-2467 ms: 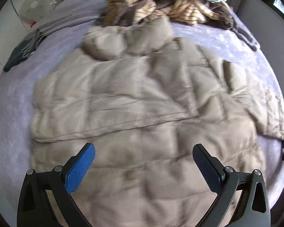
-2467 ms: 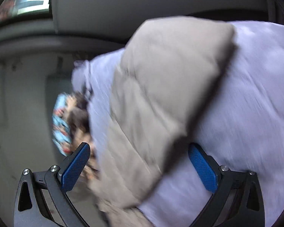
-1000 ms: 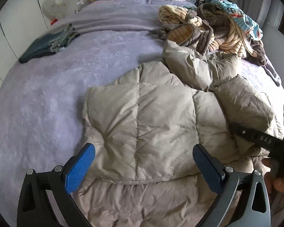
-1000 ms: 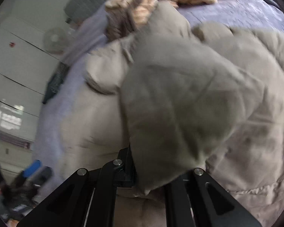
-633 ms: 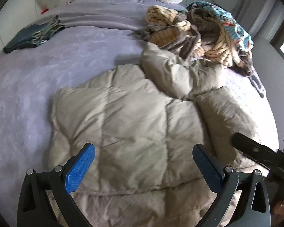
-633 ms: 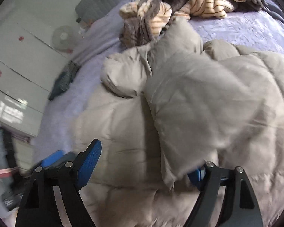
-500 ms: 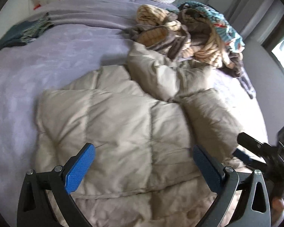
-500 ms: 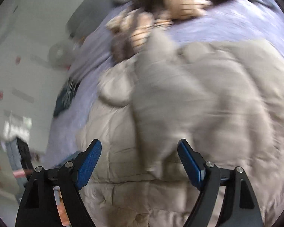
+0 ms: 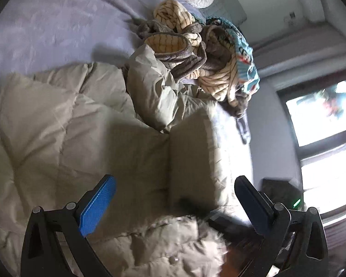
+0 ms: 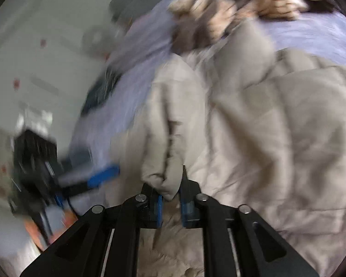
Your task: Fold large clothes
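The right wrist view is smeared by motion throughout. The pile of clothes (image 10: pixel 246 7) at the far end of the bed is streaks of tan and brown, with no single garment to tell. The left gripper (image 10: pixel 99 177) at the near left is a blue and black blur. The padded jacket (image 10: pixel 253 120) runs off the right and bottom edges. The right gripper (image 10: pixel 170 204) is closing on a fold of it, which hides the pads.

In the left wrist view, the near right corner past the jacket's hem is blurred; a dark shape and an orange patch there cannot be named.
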